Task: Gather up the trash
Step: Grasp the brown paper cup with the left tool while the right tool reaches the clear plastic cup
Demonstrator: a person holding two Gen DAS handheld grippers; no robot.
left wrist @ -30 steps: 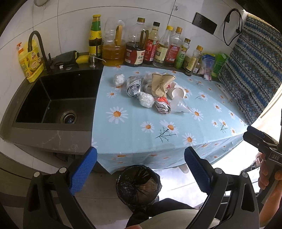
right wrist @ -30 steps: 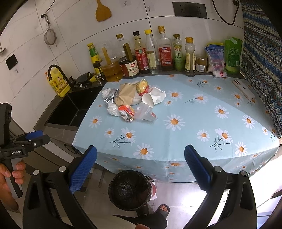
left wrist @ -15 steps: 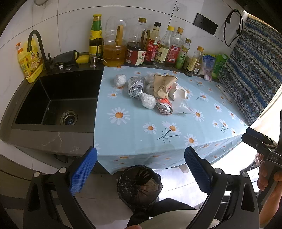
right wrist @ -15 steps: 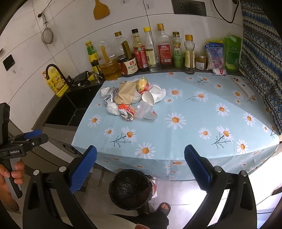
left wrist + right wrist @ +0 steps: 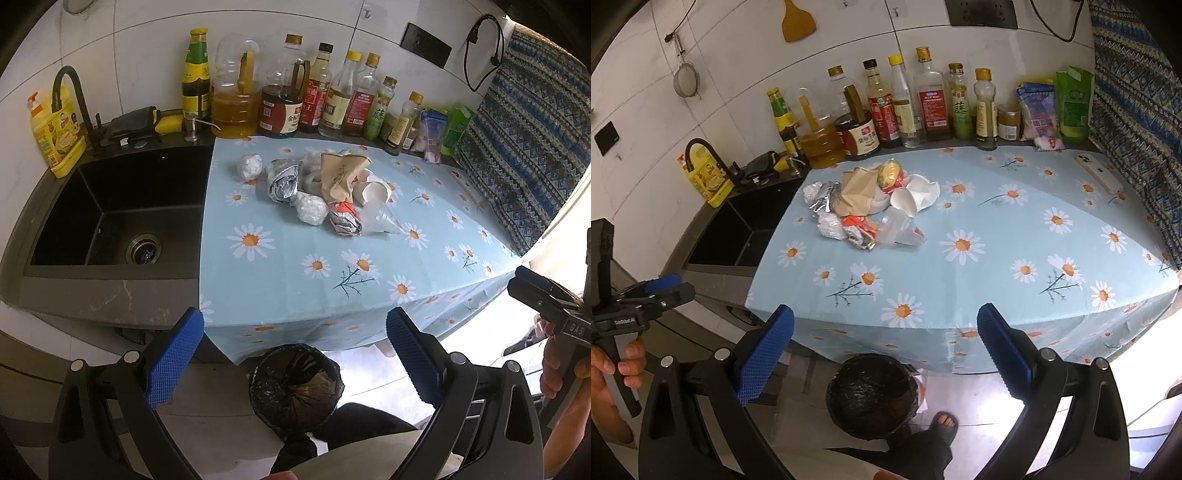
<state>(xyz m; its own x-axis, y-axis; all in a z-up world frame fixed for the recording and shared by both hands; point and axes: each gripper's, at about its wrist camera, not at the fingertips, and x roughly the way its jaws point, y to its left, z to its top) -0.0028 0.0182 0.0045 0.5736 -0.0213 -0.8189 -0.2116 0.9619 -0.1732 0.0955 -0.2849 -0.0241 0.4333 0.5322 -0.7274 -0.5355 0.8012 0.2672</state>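
Above the floor in front of the counter (image 5: 280,280), the left hand-held gripper (image 5: 293,350) and right hand-held gripper (image 5: 884,350) hover with jaws spread wide and empty. Just below and between each one's fingers stands a black-lined trash bin (image 5: 295,387). Farther ahead on the counter lies the trash pile (image 5: 321,195): foil wrappers, a paper bag, cups. Beyond it, bottles (image 5: 325,99) line the wall.

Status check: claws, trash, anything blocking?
Left claw open, empty. Right claw open, empty. Trash pile untouched on cloth; bin below edge. Path clear.
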